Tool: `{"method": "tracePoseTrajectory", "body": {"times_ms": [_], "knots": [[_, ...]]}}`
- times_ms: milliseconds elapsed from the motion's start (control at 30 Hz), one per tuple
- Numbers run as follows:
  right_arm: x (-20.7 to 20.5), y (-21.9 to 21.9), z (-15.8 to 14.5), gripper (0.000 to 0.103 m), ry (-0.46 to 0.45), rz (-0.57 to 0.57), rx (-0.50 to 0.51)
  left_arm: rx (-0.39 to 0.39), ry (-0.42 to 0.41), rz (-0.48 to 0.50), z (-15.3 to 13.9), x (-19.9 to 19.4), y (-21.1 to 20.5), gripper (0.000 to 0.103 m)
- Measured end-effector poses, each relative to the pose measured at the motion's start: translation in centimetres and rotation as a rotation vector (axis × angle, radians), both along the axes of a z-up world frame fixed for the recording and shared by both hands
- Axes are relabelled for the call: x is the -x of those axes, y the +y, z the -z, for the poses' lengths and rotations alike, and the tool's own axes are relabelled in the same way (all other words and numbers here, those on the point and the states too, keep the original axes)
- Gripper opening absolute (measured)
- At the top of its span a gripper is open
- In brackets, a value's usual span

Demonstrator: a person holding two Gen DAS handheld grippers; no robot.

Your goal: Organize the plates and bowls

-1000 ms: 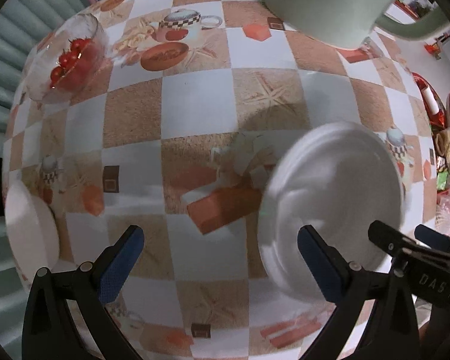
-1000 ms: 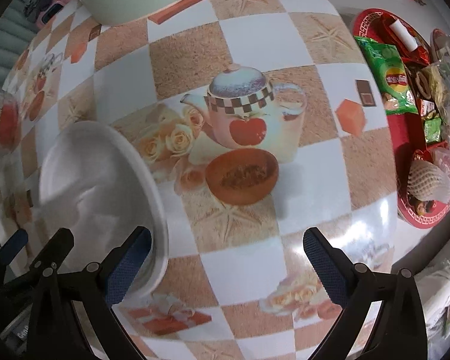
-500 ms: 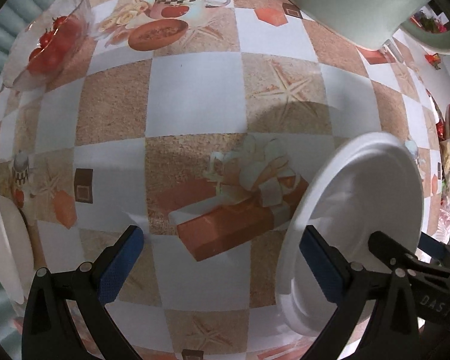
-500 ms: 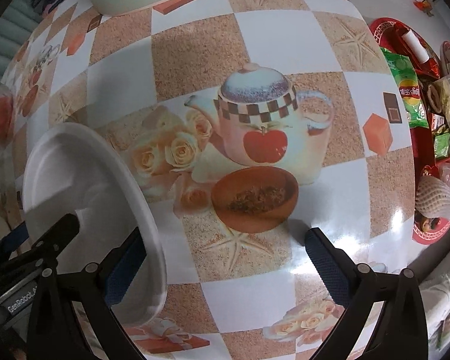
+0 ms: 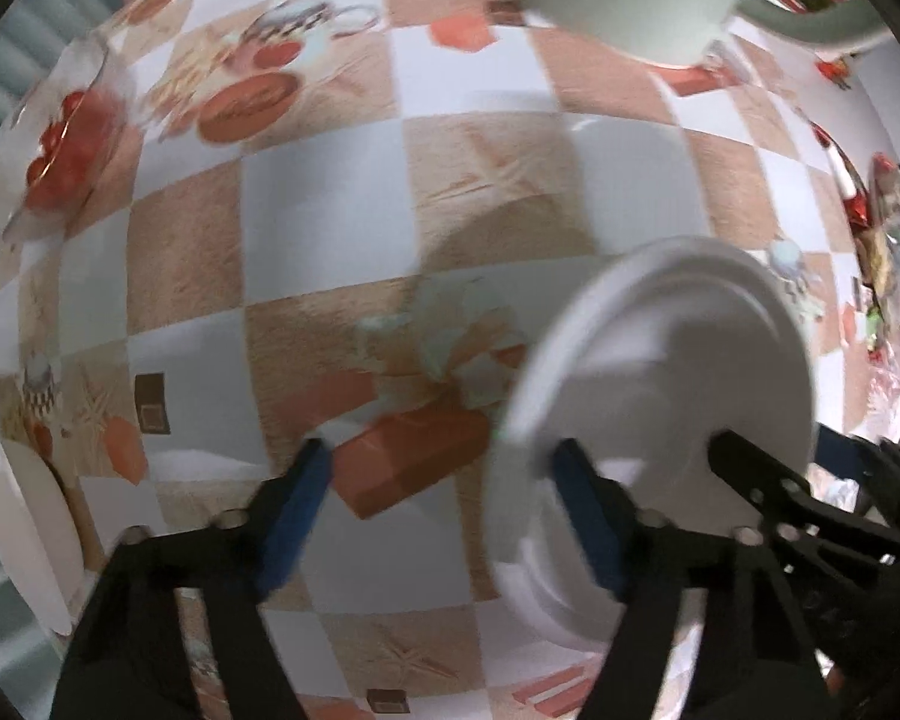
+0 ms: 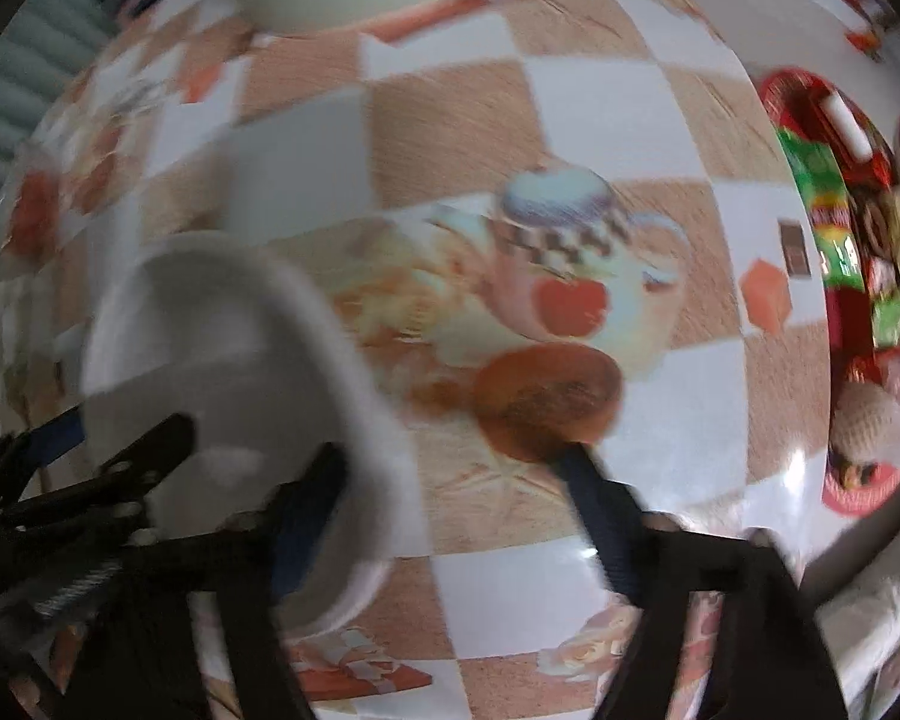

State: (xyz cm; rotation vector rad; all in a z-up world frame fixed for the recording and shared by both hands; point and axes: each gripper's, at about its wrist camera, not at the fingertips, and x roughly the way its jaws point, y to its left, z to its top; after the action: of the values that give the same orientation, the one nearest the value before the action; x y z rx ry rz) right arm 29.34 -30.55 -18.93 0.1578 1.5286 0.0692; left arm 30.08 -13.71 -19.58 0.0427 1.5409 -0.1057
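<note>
Blur smears both views now, where half a second ago the print was sharp.

Left wrist view: the left gripper (image 5: 438,504) has narrowed since then, its blue-padded fingers now nearer together with only tablecloth (image 5: 330,210) showing in the gap, so it grips nothing. The white bowl (image 5: 660,420), smooth and round with a raised foot ring, sits tilted on edge just right of that gripper, overlapping its right finger. A clear glass bowl of red tomatoes (image 5: 60,138) lies far up-left of the white bowl; a flat white plate (image 5: 18,516) at the left edge.

Right wrist view: the right gripper (image 6: 456,510) has likewise narrowed, nothing between its fingers. The white bowl (image 6: 240,372) overlaps its left finger, left of the glossy checked cloth's printed teapot. A red tray (image 6: 852,300) of snacks lies far right.
</note>
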Motion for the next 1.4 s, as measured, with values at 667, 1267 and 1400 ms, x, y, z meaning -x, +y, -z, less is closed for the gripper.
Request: {"method": "tracePoseTrajectory", "body": {"times_ms": [667, 1267, 1400], "knots": [[9.0, -1.9, 0.9, 0.018, 0.103, 0.092, -0.106, 0.040, 0.044, 0.149, 0.2, 7.3, -4.8, 0.024], [23.3, -4.3, 2.1, 0.019, 0.219, 0.246, -0.089, 0.050, 0.121, 0.359, 1.8, 17.3, -10.3, 0.024], [24.2, -3.7, 2.5, 0.019, 0.228, 0.246, -0.076, 0.063, 0.141, 0.357, 1.6, 18.9, -10.1, 0.024]]}}
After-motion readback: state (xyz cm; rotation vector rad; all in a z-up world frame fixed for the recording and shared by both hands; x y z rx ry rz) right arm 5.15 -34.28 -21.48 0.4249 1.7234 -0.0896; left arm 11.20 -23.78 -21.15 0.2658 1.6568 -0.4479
